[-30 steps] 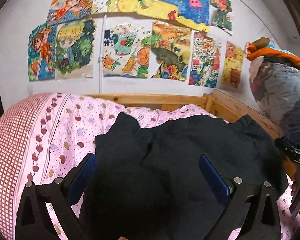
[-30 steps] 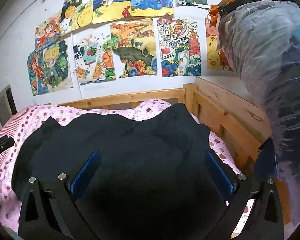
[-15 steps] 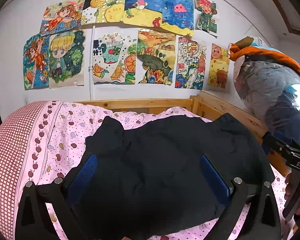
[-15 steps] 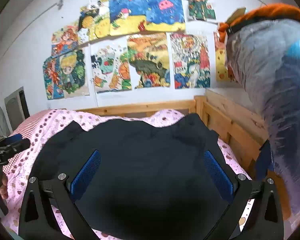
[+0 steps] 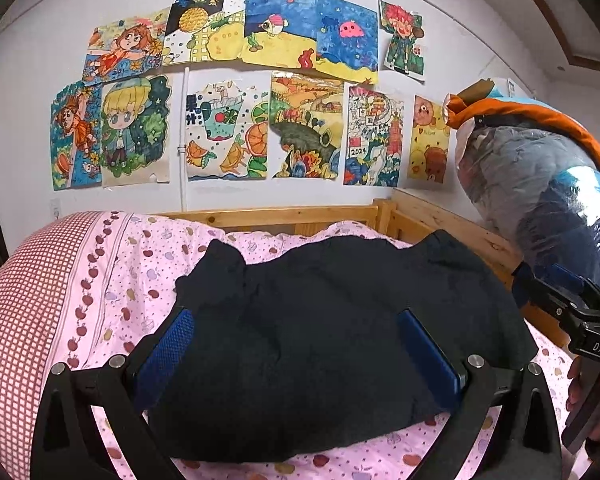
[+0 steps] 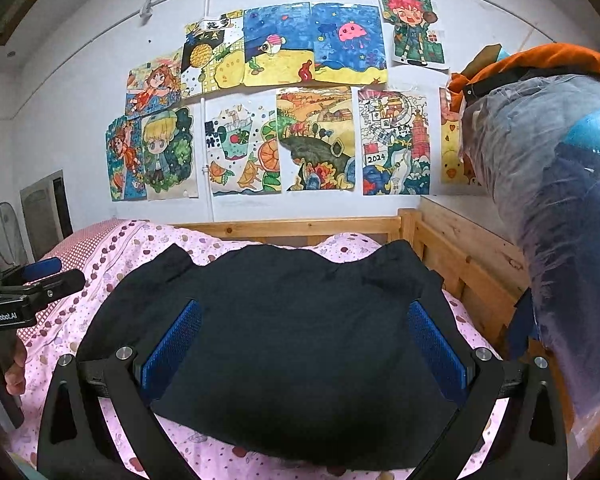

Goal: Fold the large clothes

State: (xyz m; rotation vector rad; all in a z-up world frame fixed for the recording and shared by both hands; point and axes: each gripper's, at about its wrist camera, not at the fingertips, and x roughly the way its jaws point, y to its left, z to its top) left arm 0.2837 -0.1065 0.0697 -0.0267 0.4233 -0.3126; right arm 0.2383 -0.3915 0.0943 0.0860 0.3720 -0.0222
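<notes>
The dark garment [image 5: 332,336] lies bunched on the pink patterned bedspread [image 5: 112,280], ahead of and beneath both claws. The left gripper [image 5: 296,354] and the right gripper [image 6: 304,346] hover above it, jaws spread wide, holding nothing. Beyond them, drawings [image 6: 316,140] cover the wall.

Both wrist views over garment [image 5: 320,332]
</notes>
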